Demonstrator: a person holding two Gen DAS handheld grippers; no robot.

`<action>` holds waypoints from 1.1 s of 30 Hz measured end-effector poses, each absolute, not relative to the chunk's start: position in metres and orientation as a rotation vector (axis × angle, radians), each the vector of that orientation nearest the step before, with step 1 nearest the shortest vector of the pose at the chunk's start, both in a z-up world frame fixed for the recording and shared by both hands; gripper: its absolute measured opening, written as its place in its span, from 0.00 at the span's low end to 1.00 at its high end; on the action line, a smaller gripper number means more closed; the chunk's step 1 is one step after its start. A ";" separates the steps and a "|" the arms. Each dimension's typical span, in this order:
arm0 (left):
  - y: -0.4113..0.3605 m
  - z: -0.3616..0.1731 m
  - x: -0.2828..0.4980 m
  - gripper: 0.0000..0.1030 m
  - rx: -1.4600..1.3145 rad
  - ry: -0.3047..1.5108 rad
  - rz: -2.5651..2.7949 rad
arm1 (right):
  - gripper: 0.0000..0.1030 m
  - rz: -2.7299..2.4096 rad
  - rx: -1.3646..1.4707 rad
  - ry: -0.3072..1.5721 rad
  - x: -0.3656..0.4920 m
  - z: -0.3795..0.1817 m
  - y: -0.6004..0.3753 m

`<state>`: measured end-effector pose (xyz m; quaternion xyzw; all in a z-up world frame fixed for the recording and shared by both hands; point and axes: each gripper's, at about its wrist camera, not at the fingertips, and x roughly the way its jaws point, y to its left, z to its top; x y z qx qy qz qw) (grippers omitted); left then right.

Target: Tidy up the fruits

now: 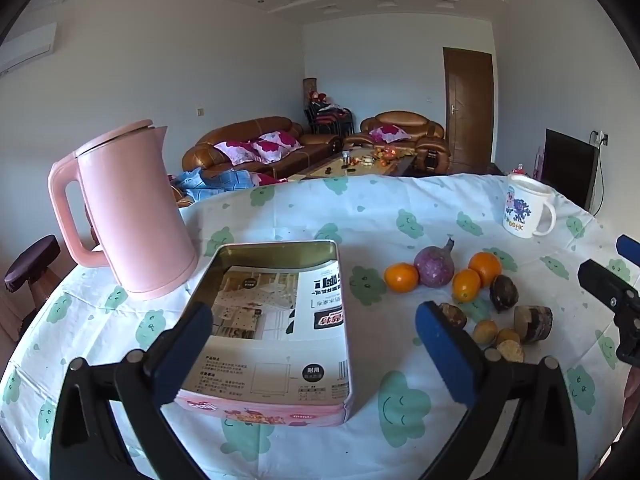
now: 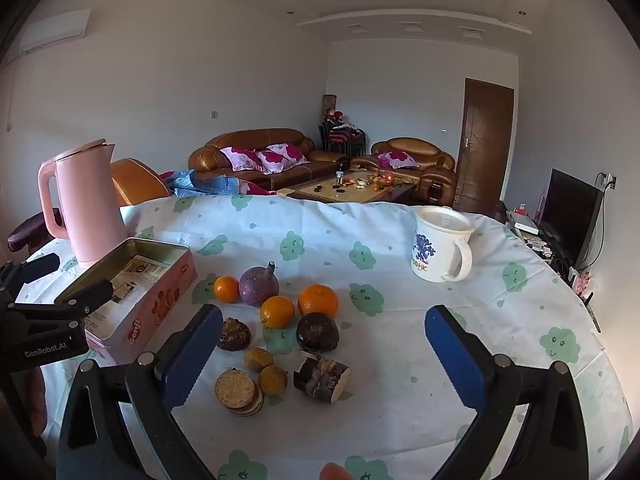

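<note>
Three oranges (image 2: 277, 311) lie with a purple fruit (image 2: 259, 285), a dark round fruit (image 2: 317, 332), small brownish fruits (image 2: 273, 379) and a cut log-like piece (image 2: 322, 376) on the cloud-print tablecloth. My right gripper (image 2: 324, 320) hovers open on the near side of this cluster, holding nothing. Left of the fruits stands an open pink tin (image 1: 264, 410) lined with printed paper. My left gripper (image 1: 314, 316) is open, its fingers either side of the tin's near end without touching it. The fruit cluster (image 1: 435, 266) sits to the right of the tin.
A pink kettle (image 1: 132, 216) stands behind the tin at the far left. A white printed mug (image 2: 440, 248) stands at the far right of the round table. A dark stool (image 1: 32, 258) is beyond the left table edge. Sofas and a coffee table lie behind.
</note>
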<state>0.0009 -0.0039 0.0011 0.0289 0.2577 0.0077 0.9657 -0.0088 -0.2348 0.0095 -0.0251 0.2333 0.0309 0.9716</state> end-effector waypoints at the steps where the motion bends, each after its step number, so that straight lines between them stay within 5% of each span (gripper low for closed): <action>1: -0.004 0.001 0.001 1.00 0.060 0.521 0.015 | 0.99 0.062 -0.049 0.471 -0.009 0.009 -0.235; 33: -0.009 -0.004 0.000 1.00 0.065 0.522 0.011 | 0.99 0.077 -0.040 0.481 -0.012 0.002 -0.231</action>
